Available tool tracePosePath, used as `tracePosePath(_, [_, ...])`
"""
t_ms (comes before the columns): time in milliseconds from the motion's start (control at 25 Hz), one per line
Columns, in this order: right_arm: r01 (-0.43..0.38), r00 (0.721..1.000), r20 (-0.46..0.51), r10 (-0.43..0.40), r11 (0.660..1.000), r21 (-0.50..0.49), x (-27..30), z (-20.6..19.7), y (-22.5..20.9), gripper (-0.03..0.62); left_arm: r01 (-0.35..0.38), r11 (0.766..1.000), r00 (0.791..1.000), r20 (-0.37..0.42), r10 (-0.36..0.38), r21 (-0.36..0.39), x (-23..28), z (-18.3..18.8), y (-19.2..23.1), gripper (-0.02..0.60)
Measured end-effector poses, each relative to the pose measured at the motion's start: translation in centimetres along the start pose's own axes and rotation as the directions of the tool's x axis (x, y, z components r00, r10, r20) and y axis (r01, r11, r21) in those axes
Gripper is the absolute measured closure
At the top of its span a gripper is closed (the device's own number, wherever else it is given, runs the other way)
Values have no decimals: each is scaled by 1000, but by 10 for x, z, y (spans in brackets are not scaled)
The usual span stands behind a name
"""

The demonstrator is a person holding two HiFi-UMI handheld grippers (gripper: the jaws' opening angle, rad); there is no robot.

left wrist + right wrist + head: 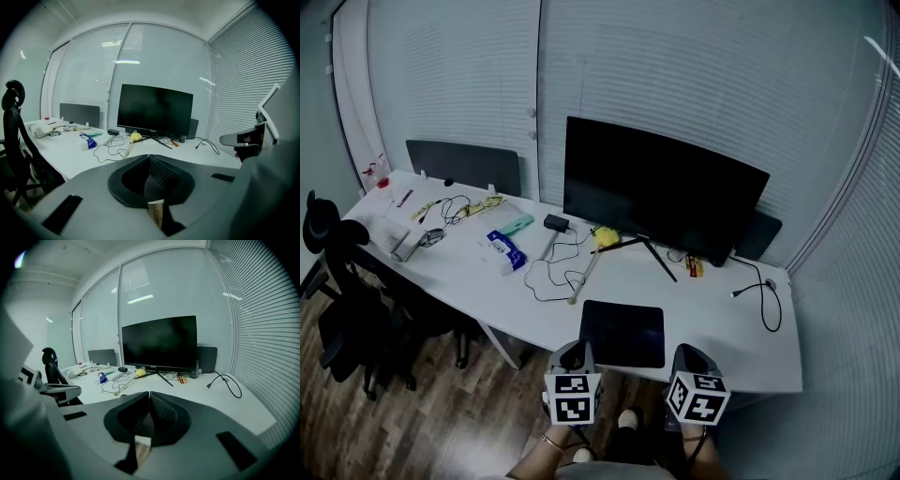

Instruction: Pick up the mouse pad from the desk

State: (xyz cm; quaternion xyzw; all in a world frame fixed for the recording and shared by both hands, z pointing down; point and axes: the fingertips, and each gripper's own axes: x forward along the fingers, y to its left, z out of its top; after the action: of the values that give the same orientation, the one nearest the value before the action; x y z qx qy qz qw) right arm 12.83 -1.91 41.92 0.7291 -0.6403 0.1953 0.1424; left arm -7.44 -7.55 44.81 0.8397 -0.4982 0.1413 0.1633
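Observation:
The black mouse pad (622,333) lies flat near the front edge of the white desk (712,319), in front of the monitor. My left gripper (574,354) hangs at the desk's front edge, just left of the pad's near corner, jaws shut and empty. My right gripper (689,360) is at the same edge, just right of the pad, also shut with nothing between the jaws. In both gripper views the jaws meet on a line, left gripper (149,158), right gripper (149,395), and they hide the pad.
A large black monitor (661,192) stands behind the pad on a tripod foot. Cables (553,272), a yellow-headed stick (602,239), a blue packet (503,251) and small items lie to the left. A black cable (764,295) lies right. An office chair (342,300) stands at the left.

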Motion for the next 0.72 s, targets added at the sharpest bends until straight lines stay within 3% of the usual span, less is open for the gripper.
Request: tracePosePath(720, [-114,993,-3,114,993,-1,109,48,-36,560,-123,992,992,10,123,2,88,47,-3,563])
